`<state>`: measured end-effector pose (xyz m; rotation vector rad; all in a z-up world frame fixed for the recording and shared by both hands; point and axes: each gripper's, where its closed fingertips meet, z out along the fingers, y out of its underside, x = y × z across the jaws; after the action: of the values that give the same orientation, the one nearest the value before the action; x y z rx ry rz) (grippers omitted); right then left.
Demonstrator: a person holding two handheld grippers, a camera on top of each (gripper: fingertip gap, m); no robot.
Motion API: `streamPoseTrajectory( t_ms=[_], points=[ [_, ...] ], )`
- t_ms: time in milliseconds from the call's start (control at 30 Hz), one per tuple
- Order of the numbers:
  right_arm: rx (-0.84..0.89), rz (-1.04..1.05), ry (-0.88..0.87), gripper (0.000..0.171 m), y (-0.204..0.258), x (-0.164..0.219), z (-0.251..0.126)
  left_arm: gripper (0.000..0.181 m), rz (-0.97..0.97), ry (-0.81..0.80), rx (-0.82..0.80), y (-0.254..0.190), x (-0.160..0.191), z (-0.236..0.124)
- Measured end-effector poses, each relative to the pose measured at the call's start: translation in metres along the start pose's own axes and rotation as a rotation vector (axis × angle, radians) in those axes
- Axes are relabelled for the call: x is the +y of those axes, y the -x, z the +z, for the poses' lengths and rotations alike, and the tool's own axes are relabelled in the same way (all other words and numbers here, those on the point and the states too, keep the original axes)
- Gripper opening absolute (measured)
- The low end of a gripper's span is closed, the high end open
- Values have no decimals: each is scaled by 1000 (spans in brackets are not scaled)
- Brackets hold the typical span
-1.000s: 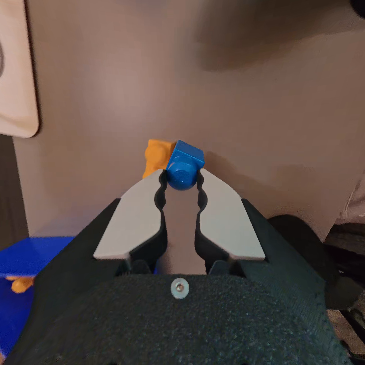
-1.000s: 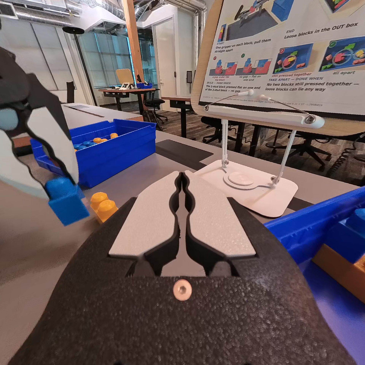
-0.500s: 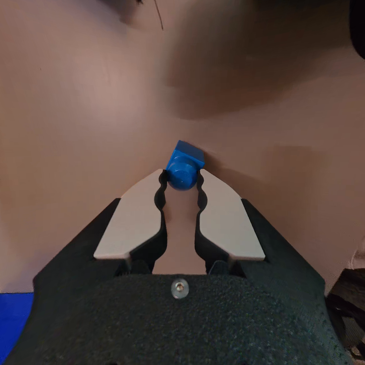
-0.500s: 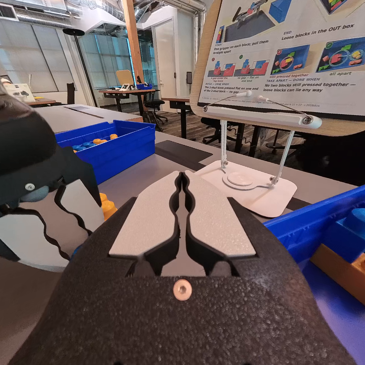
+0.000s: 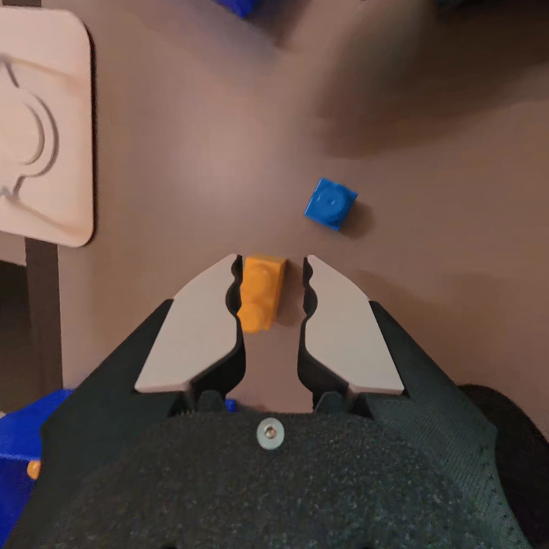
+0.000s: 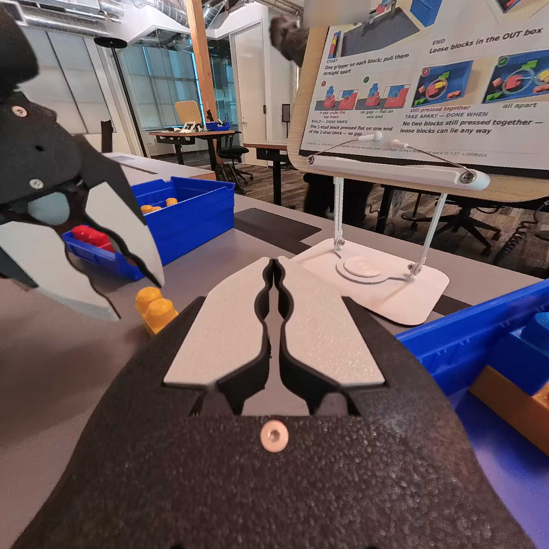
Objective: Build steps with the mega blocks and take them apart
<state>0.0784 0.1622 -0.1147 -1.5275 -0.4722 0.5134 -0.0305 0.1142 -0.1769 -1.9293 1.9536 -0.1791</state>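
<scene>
In the left wrist view, my left gripper [image 5: 271, 258] is open and points down at the grey table. An orange two-stud block [image 5: 261, 294] lies between its fingers, close to the left finger. A blue one-stud block [image 5: 331, 203] sits loose on the table, ahead and to the right. In the right wrist view, my right gripper [image 6: 273, 263] is shut and empty, low over the table. The left gripper [image 6: 138, 298] hangs open over the orange block [image 6: 154, 309]. The blue block is hidden there.
A white stand base [image 6: 386, 276] holds an instruction board behind the work spot; it also shows in the left wrist view [image 5: 44, 127]. A blue bin [image 6: 190, 214] with orange blocks stands at the back left, with a red block [image 6: 92, 237] nearby. Another blue bin [image 6: 475, 335] is at the right. One gripper's finger ends stand about 12 cm off the other's.
My left gripper has let go of the blue block, which now rests on the table, and has opened and moved over the orange block. The right gripper has stayed put.
</scene>
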Motion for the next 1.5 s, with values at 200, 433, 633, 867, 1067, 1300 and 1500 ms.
streamPoseTrajectory(
  t_ms=[200, 433, 633, 867, 1067, 1300, 1500],
  points=[
    [-2, -2, 2, 0, 0, 0, 0, 44, -40, 130, 17, 17, 44, 16],
    [-5, -1, 4, 0, 1, 1, 0, 43, -29, 208, 70, 12, 68, 51],
    [-13, 2, 0, 0, 1, 0, 0, 37, -72, 75, 72, 12, 54, 54],
    [-98, 5, -58, 0, 15, -9, -3, 37, -299, -552, 166, 19, -7, -4],
    [-280, 37, -124, 4, 45, -20, -8, 37, -373, -1073, 260, 23, -23, -54],
    [-417, 44, -108, 12, 67, -18, -10, 37, -329, -1308, 298, 16, -22, -69],
    [-551, 66, -29, 45, 96, -8, -8, 37, -282, -1305, 338, 0, -29, -62]
  ],
)
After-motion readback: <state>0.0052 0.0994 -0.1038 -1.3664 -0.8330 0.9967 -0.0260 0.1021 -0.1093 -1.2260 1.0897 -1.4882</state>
